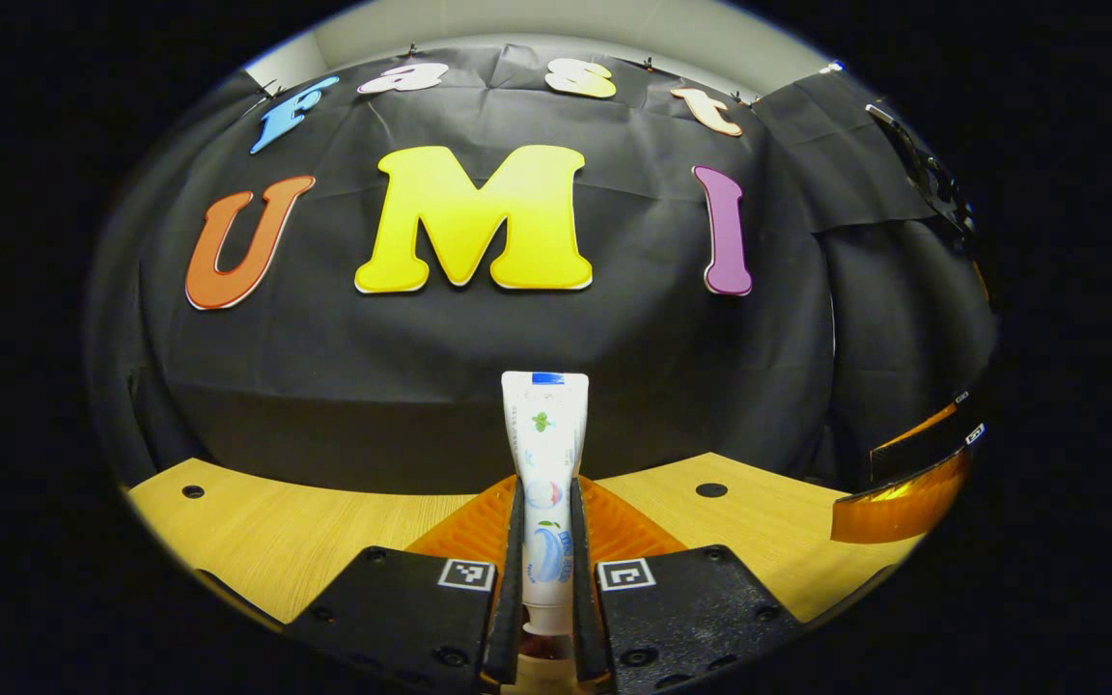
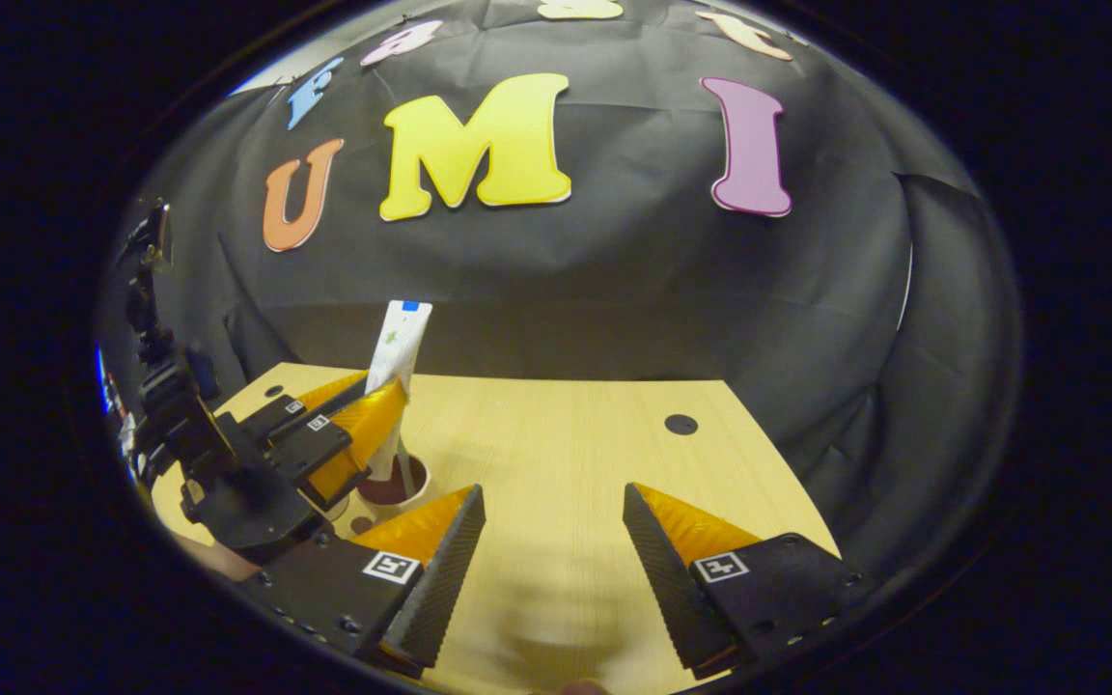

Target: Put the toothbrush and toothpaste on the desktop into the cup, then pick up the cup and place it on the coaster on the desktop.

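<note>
Toothpaste (image 1: 544, 454): held upright, cap end down, between the closed jaws of the left gripper (image 1: 546, 579), and seen from the right gripper view directly over the mouth of the cup (image 2: 399, 483) on the desktop (image 2: 556, 454). Right gripper (image 2: 553, 541): jaws wide, nothing held, above bare desktop. Step judged in hand: lowering the tube into the cup; a straight descent and release are called for. Toothbrush and coaster: not located.

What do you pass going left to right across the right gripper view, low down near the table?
Left gripper holding the toothpaste over the cup → right gripper, open → hole in the desktop.
</note>
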